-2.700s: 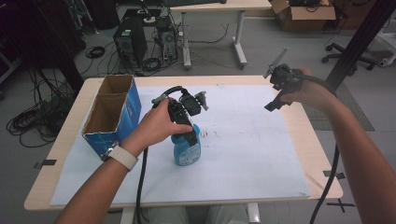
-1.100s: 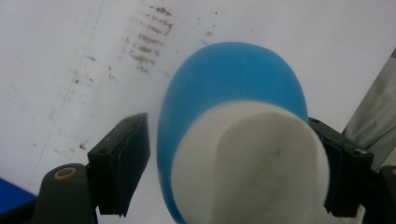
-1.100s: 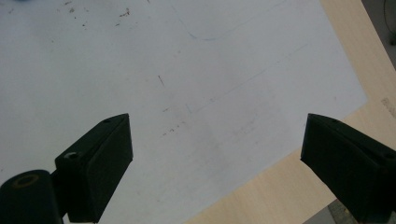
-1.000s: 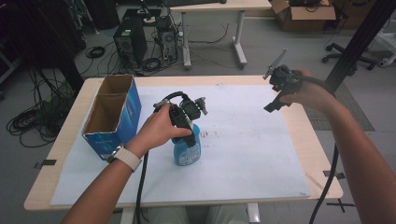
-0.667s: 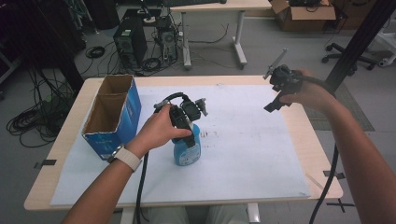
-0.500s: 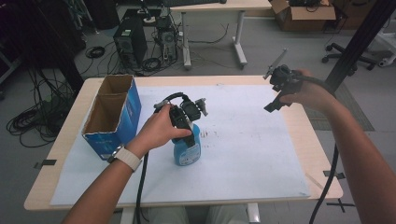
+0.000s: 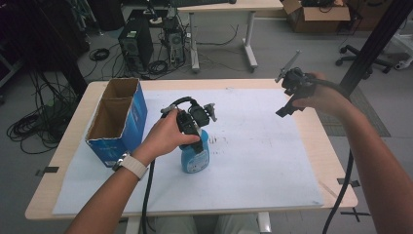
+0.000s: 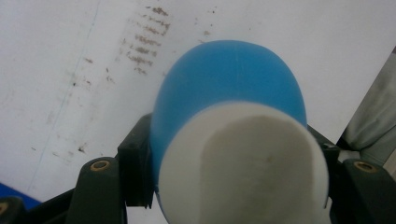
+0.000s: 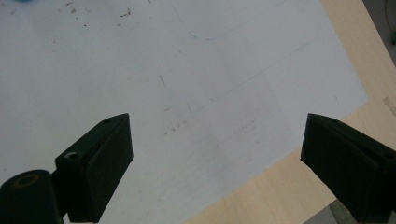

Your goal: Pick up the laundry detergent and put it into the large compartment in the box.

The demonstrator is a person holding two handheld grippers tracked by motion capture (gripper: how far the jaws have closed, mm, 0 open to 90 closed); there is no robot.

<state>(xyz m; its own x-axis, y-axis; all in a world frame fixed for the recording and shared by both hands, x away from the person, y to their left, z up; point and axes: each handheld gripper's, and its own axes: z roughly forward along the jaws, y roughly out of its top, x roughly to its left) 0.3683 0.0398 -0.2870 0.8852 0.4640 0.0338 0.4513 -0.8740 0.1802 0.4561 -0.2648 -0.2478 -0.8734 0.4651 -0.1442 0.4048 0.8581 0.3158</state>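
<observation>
A blue spray bottle (image 7: 195, 157) stands upright on the white paper near the table's middle. My left gripper (image 7: 193, 138) comes down over its top, and its jaws have just been closing on it. In the left gripper view the bottle's blue body (image 8: 224, 79) and white top (image 8: 243, 163) sit tight between the two black jaws, which press on its sides. My right gripper (image 7: 291, 95) is held in the air over the table's right side. Its jaws stand wide apart over the paper with nothing between them (image 9: 215, 158).
An open blue cardboard box (image 7: 119, 122) stands at the table's left. White paper (image 7: 263, 151) covers most of the wooden table (image 7: 336, 161). A black cable (image 7: 146, 195) trails from the left gripper toward the front edge. Computers and an office chair stand beyond the table.
Since the earliest frame my left hand has shifted slightly over the bottle's top. The right hand has stayed where it was.
</observation>
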